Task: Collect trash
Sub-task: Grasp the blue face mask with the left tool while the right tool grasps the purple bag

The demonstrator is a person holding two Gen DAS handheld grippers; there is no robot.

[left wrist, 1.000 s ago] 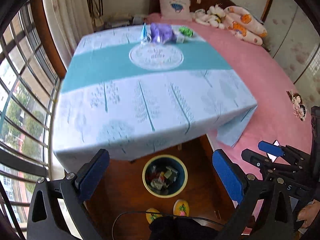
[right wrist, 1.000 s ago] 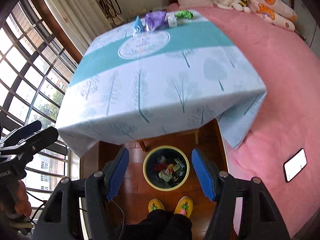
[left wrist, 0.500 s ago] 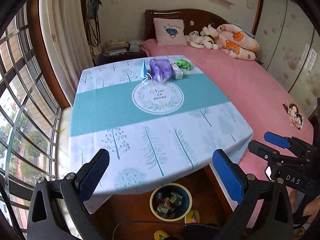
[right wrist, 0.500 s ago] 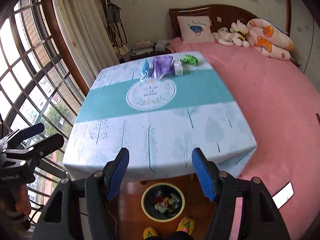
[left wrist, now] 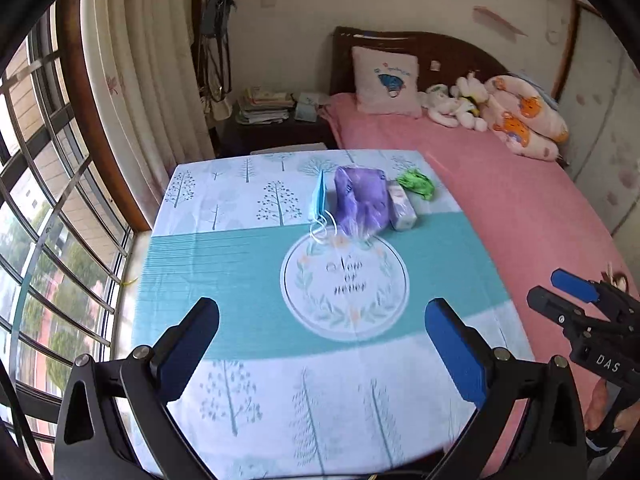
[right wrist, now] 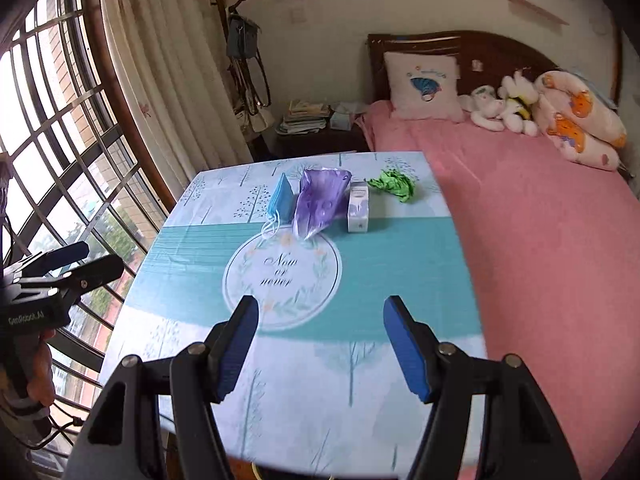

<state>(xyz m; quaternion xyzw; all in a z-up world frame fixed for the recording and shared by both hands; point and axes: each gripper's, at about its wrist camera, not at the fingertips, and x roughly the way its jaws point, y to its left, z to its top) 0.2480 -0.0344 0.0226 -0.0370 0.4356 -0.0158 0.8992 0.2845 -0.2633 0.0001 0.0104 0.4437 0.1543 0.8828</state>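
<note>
Several pieces of trash lie in a row at the far side of the table [left wrist: 240,280] [right wrist: 400,280]: a blue face mask [left wrist: 318,200] [right wrist: 282,200], a purple plastic bag [left wrist: 362,204] [right wrist: 320,200], a small white box [left wrist: 402,210] [right wrist: 358,210] and a crumpled green wrapper [left wrist: 416,184] [right wrist: 394,184]. My left gripper [left wrist: 322,344] is open and empty above the table's near half. My right gripper [right wrist: 320,344] is open and empty, also well short of the trash. Each gripper shows at the edge of the other's view.
A pink bed [right wrist: 540,220] with a pillow and soft toys [right wrist: 504,108] adjoins the table's right side. A barred window [right wrist: 60,160] and curtains run along the left. A nightstand with papers [right wrist: 308,120] stands behind the table.
Both grippers have risen and tilted up from the floor bin under the table to face across the tabletop. The bin and slippers have left the views. Jaws stayed open.
</note>
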